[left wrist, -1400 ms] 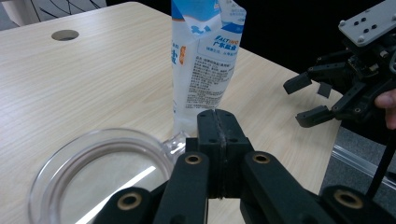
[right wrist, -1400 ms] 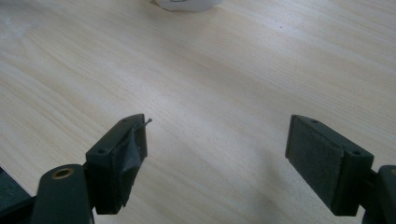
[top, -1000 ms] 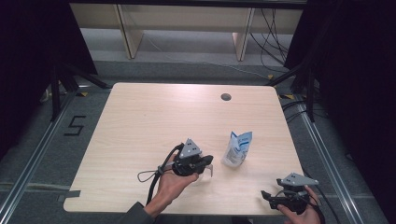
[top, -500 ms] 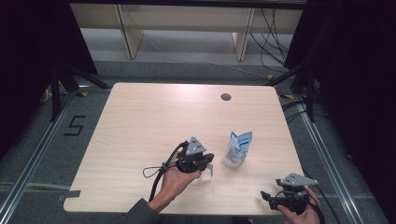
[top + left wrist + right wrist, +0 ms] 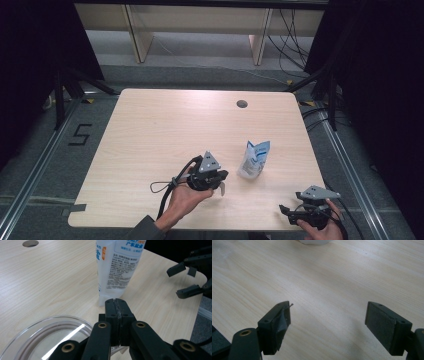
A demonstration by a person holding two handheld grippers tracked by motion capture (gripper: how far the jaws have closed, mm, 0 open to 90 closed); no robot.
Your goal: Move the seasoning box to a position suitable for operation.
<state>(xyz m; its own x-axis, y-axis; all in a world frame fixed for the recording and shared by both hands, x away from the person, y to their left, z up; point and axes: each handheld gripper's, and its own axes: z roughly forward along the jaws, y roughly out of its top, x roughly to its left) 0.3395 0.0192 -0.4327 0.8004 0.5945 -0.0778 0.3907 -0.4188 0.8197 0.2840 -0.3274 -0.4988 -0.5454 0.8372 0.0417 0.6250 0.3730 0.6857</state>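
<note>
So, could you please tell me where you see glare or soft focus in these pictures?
Left gripper view: a bright glare streak on the clear dish, pouch print sharp. Right gripper view: the near pads soft. High view: table evenly lit, surroundings dark.

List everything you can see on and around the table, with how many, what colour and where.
Table: one, light wood, centre of the high view.
Cable hole: one, dark, far right part of the tabletop.
Pouch: one, white with blue print, standing right of centre.
Clear dish: one, transparent, just beneath the left claw.
Shelf legs: pale wood, on the floor beyond the table.
Floor marking 5: one, black, left of the table.
Left claw: black, jaws shut, close to the pouch.
Right claw: black, jaws wide open, nothing between them, near right corner.
</note>
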